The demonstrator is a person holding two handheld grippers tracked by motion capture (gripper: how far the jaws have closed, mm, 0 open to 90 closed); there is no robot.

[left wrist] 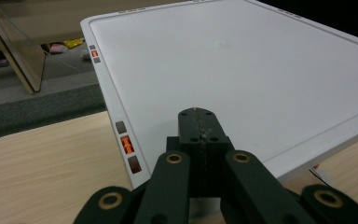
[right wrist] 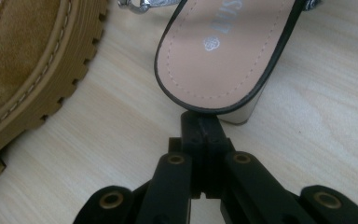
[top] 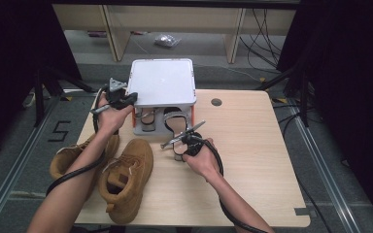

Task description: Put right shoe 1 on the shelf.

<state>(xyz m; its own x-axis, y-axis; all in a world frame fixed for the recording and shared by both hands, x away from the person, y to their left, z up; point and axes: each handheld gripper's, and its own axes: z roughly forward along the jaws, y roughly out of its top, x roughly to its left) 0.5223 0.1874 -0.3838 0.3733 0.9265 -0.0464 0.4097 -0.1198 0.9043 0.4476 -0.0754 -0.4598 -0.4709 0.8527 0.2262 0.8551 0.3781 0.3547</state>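
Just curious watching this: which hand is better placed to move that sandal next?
Probably the right. Its shut gripper is at the sandal heel, while the left gripper sits shut over the white rack.

A black number "5" (top: 59,130) is marked on the floor, left of the surface (top: 252,145). The silver print on the sandal insole (right wrist: 223,46) is not readable.

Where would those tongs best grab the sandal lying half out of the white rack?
Probably the heel end of the sandal, from the person's side: it sticks out of the rack towards the right tongs, and its thin sole edge over the block heel offers a lip to pinch.
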